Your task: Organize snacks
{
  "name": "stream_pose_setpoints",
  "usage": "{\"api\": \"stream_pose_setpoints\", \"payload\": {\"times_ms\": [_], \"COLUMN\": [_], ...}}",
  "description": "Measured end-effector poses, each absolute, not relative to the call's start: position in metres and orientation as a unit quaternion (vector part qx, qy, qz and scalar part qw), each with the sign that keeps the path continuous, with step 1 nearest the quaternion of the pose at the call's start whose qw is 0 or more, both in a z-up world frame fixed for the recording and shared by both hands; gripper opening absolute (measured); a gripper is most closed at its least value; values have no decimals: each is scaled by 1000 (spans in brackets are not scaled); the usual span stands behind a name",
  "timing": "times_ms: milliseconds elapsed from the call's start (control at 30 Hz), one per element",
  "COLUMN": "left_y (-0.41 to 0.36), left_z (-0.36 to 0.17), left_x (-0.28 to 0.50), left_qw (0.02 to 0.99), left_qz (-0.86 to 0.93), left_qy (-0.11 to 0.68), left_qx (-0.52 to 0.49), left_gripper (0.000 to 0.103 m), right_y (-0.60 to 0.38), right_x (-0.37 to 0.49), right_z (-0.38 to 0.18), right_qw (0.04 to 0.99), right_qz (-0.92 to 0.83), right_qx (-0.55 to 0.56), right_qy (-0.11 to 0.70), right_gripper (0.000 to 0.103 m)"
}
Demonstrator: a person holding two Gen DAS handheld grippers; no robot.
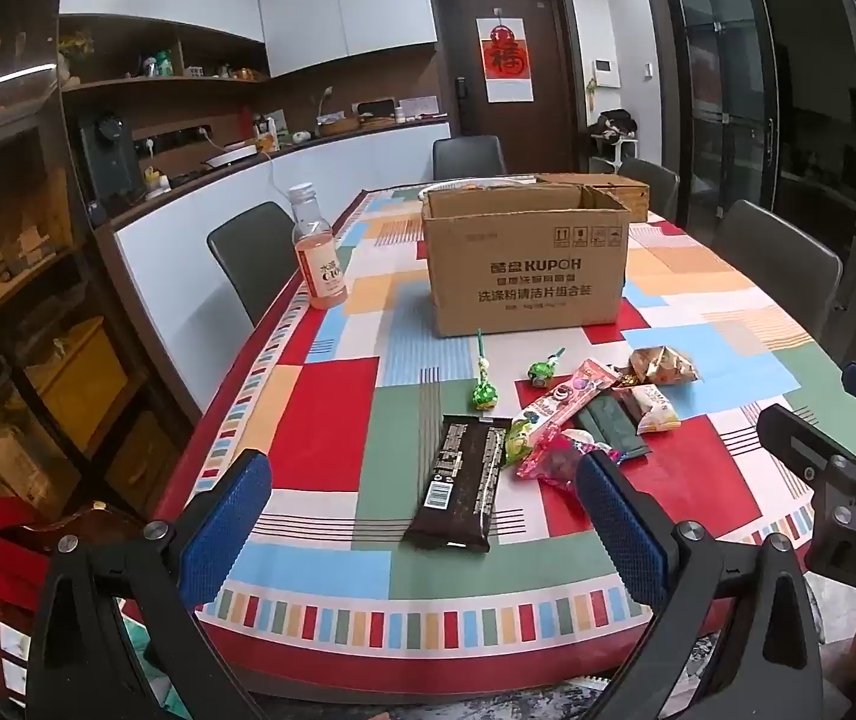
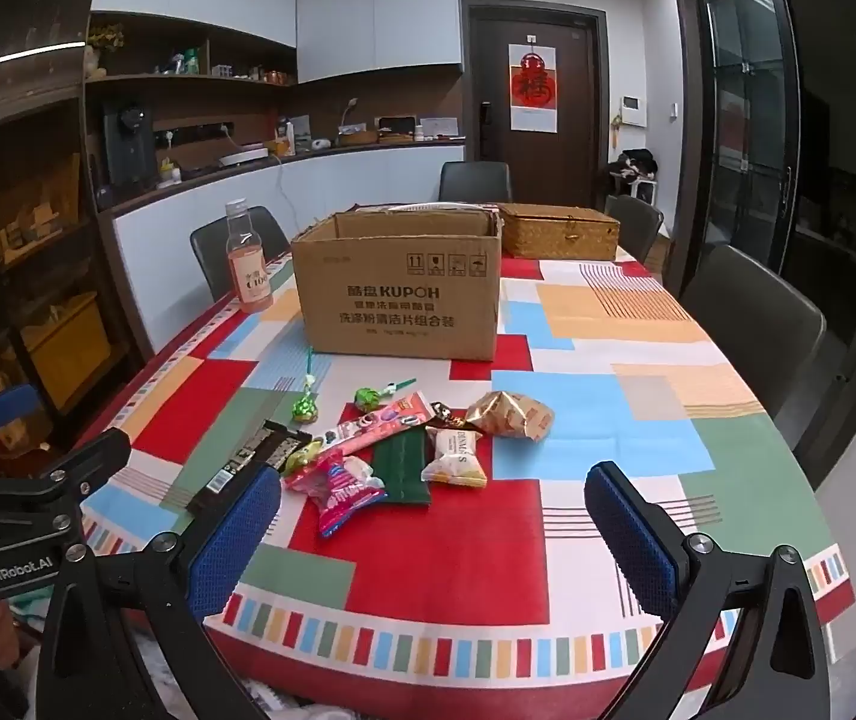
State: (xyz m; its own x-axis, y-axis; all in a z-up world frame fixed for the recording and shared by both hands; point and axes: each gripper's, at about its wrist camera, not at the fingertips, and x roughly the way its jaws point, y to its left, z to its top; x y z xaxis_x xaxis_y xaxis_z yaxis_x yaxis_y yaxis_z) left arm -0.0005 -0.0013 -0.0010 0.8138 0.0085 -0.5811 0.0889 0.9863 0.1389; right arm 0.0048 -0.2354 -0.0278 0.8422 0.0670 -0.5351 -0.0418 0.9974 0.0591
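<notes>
Left gripper (image 1: 425,531): jaws spread wide, nothing held. It hovers low over the near edge of the table (image 1: 332,414). The dark chocolate bar (image 1: 459,474) lies flat on the cloth directly ahead, between the lines of the two blue pads (image 1: 225,522), closer to the right one but not touching either.

Right gripper (image 2: 433,540): jaws also spread wide, nothing held. It sits to the right of the left gripper, over the same table edge. The snack pile lies ahead and left of its centre line. The pink candy bag (image 2: 338,489) is nearest, just beside the left pad (image 2: 236,540). The green pack (image 2: 402,468) lies behind the bag, and the white-and-yellow snack pack (image 2: 454,459) rests against its right side.

Remaining snacks, further from both grippers:
- Long pink wrapper (image 2: 377,429), lying diagonally, its lower end over the pile.
- Crumpled gold bag (image 2: 508,414), at the right end of the group.
- Two green lollipops (image 2: 306,405), (image 2: 368,397), apart from each other, nearest the box.

The open cardboard box (image 2: 401,297) stands upright behind the snacks, well clear of both grippers. A bottle of pink drink (image 2: 246,258) stands to its left near the table edge. A woven basket (image 2: 559,234) sits behind the box on the right.
</notes>
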Motion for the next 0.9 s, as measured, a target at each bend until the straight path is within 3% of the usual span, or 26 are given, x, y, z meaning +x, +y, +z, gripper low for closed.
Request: {"api": "stream_pose_setpoints", "payload": {"times_ms": [900], "left_y": [1], "left_z": [6], "left_x": [-10], "left_qw": [952], "left_qz": [-18], "left_qy": [298], "left_qx": [66], "left_gripper": [103], "right_y": [-226], "right_x": [-4], "right_z": [-23], "right_qw": [961], "right_qz": [34], "right_qx": [5], "right_qy": [274], "right_gripper": [103]}}
